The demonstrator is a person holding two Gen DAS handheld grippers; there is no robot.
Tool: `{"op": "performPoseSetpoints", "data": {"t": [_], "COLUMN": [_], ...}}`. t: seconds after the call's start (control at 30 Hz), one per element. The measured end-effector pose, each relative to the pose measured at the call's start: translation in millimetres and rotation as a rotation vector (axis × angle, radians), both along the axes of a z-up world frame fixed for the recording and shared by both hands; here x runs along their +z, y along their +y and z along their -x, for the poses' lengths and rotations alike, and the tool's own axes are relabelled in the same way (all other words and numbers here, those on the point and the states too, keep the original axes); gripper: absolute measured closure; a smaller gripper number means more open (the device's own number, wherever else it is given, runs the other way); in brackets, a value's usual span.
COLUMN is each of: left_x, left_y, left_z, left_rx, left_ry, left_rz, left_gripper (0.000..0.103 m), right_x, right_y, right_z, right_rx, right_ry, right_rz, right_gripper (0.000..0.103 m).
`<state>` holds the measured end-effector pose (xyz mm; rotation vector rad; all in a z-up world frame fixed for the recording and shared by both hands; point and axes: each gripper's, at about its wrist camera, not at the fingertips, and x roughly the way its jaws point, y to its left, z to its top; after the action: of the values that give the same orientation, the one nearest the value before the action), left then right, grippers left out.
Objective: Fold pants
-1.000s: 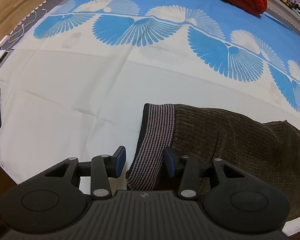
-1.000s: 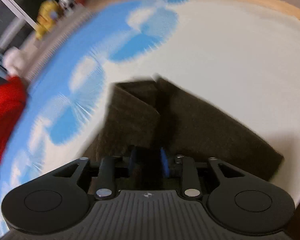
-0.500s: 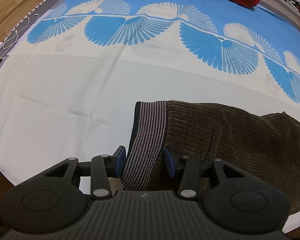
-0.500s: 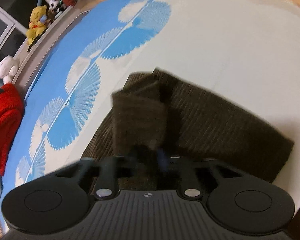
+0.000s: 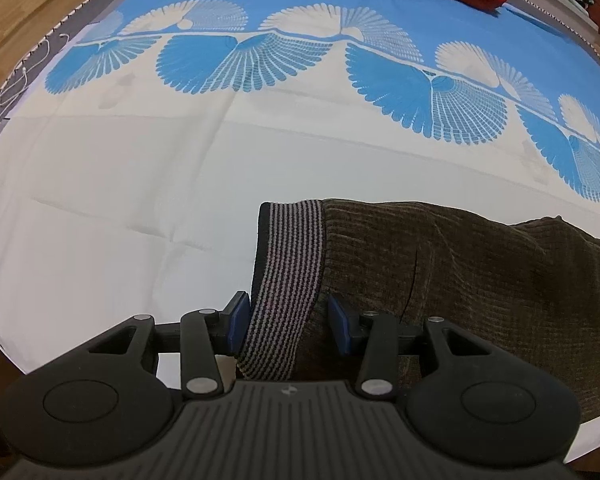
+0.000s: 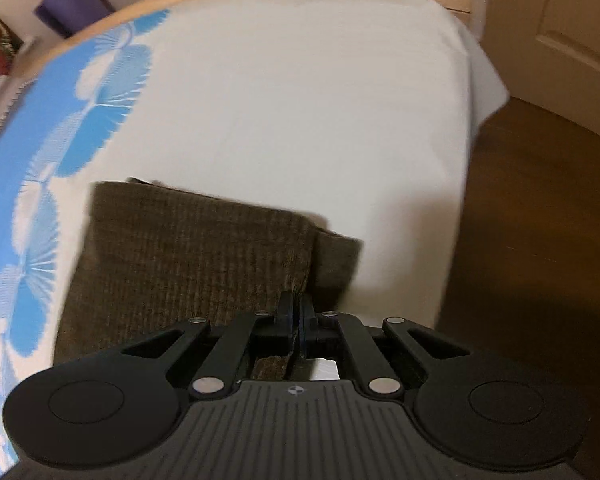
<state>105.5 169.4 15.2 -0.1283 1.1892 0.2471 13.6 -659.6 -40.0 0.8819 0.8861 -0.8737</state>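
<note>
So, from left to right:

Left gripper: its jaws are spread, one on each side of the striped waistband. The pads do not squeeze it (the left pad sits right at the band's edge, and the right pad has a gap). I think it waits there so it can grab the band for the next fold.

Striped waistband: it is the left end of the pants. The band runs from near the gripper away toward the blue fans.

Pants: brown, soft and ribbed. They lie on the white part of the bedsheet, close to the near edge of the bed. Their long way goes left to right, with the waist at the left and the leg ends at the right. They look folded once already, leg on leg.

Right gripper: its jaws have just been closing and are now pressed together. A thin edge of the pants is pinched between them, near the leg end. I think it holds this end so it can lift it over toward the waist.

Floor: dark wood, just past the bed's right edge.
</note>
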Motion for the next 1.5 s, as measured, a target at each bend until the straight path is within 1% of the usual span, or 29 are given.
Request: {"op": "performPoseSetpoints", "data": {"t": [0.03, 0.13, 0.2, 0.3, 0.37, 0.4, 0.43, 0.47, 0.5, 0.53, 0.57, 0.63, 0.73, 0.77, 0.83, 0.93, 1.07, 1.17, 1.2, 1.23, 1.27, 1.3, 1.37, 1.4, 1.47, 1.5], "left_x": [0, 1, 1, 5, 10, 14, 18, 20, 21, 21, 20, 18, 17, 16, 13, 10, 6, 1, -1, -2, -3, -4, -5, -4, -4, -4], "left_y": [2, 2, -1, -4, -2, 1, 4, 5, 6, 5, 4, 1, 0, 0, 0, -1, 0, 1, 0, 0, 0, -2, -5, -7, -16, -20], "left_z": [0, 2, 2, 3, 5, 7, 7, 7, 7, 6, 4, 1, -2, -5, -8, -14, -25, -36, -40, -45, -49, -54, -62, -65, -69, -70], "left_rx": [0.000, -0.008, -0.024, -0.045, -0.023, -0.012, 0.000, 0.009, 0.014, 0.014, 0.010, -0.003, -0.006, -0.004, -0.005, -0.003, 0.002, 0.005, 0.002, 0.001, 0.001, 0.001, -0.007, -0.014, -0.044, -0.066], "left_ry": [-0.001, -0.013, -0.021, -0.045, -0.079, -0.102, -0.126, -0.138, -0.141, -0.137, -0.131, -0.122, -0.118, -0.115, -0.111, -0.102, -0.087, -0.076, -0.073, -0.072, -0.073, -0.076, -0.087, -0.092, -0.108, -0.113], "left_rz": [0.006, 0.020, 0.031, 0.033, 0.037, 0.044, 0.052, 0.058, 0.063, 0.064, 0.062, 0.055, 0.054, 0.056, 0.053, 0.045, 0.033, 0.022, 0.019, 0.016, 0.013, 0.013, 0.015, 0.015, 0.025, 0.035], "left_gripper": [0.056, 0.055, 0.055, 0.054, 0.054, 0.054, 0.054, 0.054, 0.054, 0.054, 0.054, 0.054, 0.054, 0.054, 0.054, 0.054, 0.054, 0.053, 0.053, 0.052, 0.052, 0.052, 0.052, 0.052, 0.052, 0.052], "right_x": [3, 7, 12, 20, 24, 27, 28, 30, 32, 34, 35, 38, 39, 38, 31, 20, 2, -12, -15, -17, -18, -17, -11, -6, -5, -11], "right_y": [1, 0, 3, 6, 10, 14, 17, 19, 22, 25, 28, 30, 26, 24, 20, 13, 11, 14, 18, 22, 25, 26, 22, 17, 8, 7], "right_z": [-1, -1, -2, -10, -17, -24, -30, -37, -45, -52, -60, -74, -93, -100, -117, -142, -167, -181, -183, -185, -186, -186, -181, -179, -174, -175], "right_rx": [0.005, -0.001, -0.002, 0.032, 0.071, 0.107, 0.144, 0.178, 0.226, 0.269, 0.310, 0.374, 0.432, 0.443, 0.452, 0.479, 0.542, 0.592, 0.620, 0.647, 0.673, 0.688, 0.668, 0.611, 0.517, 0.510], "right_ry": [0.023, -0.029, -0.033, -0.096, -0.132, -0.157, -0.176, -0.191, -0.209, -0.224, -0.237, -0.259, -0.295, -0.296, -0.282, -0.261, -0.198, -0.114, -0.089, -0.067, -0.049, -0.038, -0.055, -0.047, -0.033, 0.006], "right_rz": [0.038, 0.037, 0.080, 0.113, 0.129, 0.135, 0.148, 0.161, 0.182, 0.207, 0.236, 0.271, 0.295, 0.302, 0.324, 0.334, 0.368, 0.383, 0.404, 0.433, 0.465, 0.492, 0.519, 0.555, 0.560, 0.554], "right_gripper": [0.103, 0.103, 0.100, 0.100, 0.099, 0.096, 0.089, 0.085, 0.076, 0.071, 0.068, 0.059, 0.051, 0.050, 0.049, 0.045, 0.045, 0.044, 0.048, 0.062, 0.071, 0.086, 0.097, 0.097, 0.097, 0.097]}}
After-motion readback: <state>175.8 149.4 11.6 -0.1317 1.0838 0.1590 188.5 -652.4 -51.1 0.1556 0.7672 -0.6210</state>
